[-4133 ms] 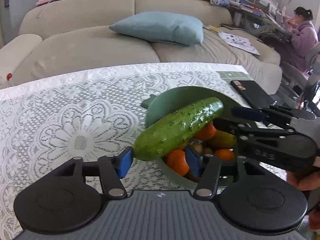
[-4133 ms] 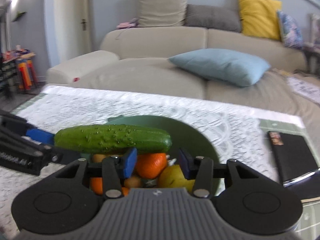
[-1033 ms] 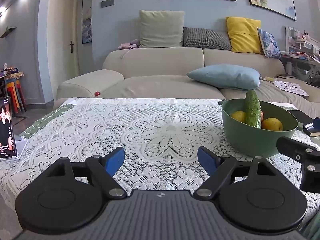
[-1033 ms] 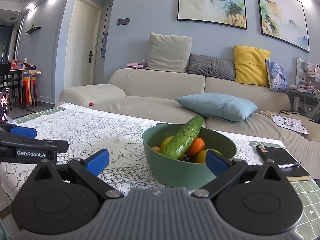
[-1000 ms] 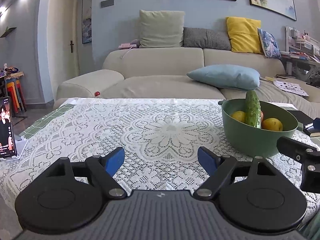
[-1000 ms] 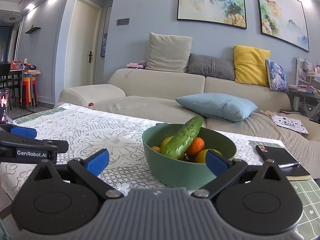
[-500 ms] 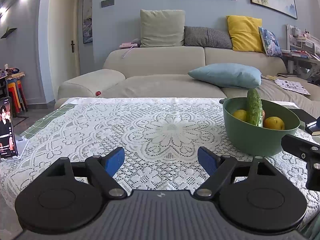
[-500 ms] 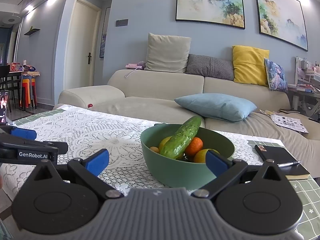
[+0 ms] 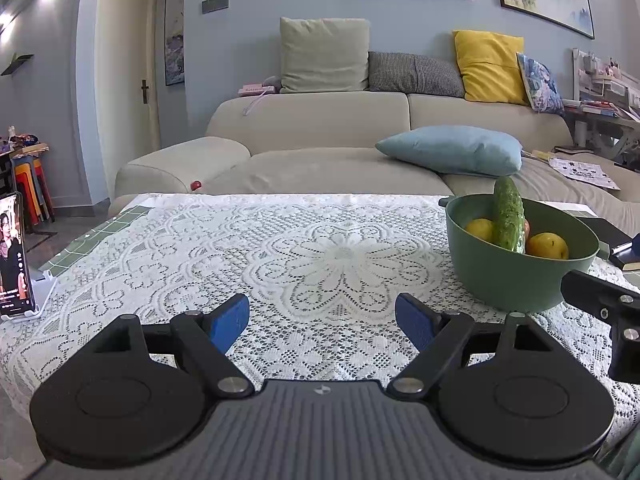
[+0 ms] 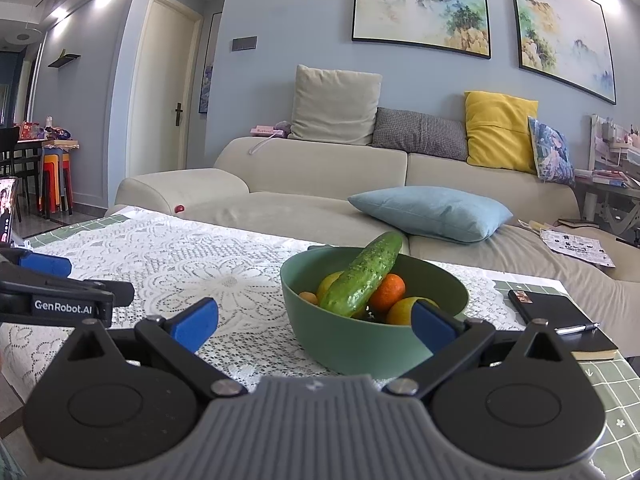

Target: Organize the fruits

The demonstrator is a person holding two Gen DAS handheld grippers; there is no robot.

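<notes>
A green bowl [image 9: 516,280] [image 10: 360,344] stands on the lace tablecloth at the right side of the table. A cucumber [image 9: 508,216] [image 10: 362,280] leans across the top of the fruit inside, over yellow lemons [image 9: 547,245] and an orange [image 10: 387,291]. My left gripper [image 9: 322,322] hovers low over the cloth, left of the bowl, open and empty. In front of the bowl my right gripper [image 10: 314,326] is open too, with nothing between its blue pads.
A phone on a stand [image 9: 14,256] sits at the table's left edge. A black notebook with a pen [image 10: 560,320] lies right of the bowl. A beige sofa [image 9: 320,148] with cushions stands behind the table. Lace cloth [image 9: 300,256] covers the table's middle.
Since four seconds ago both grippers let go of the cucumber and drew back from the bowl. Over the last second they barely shift.
</notes>
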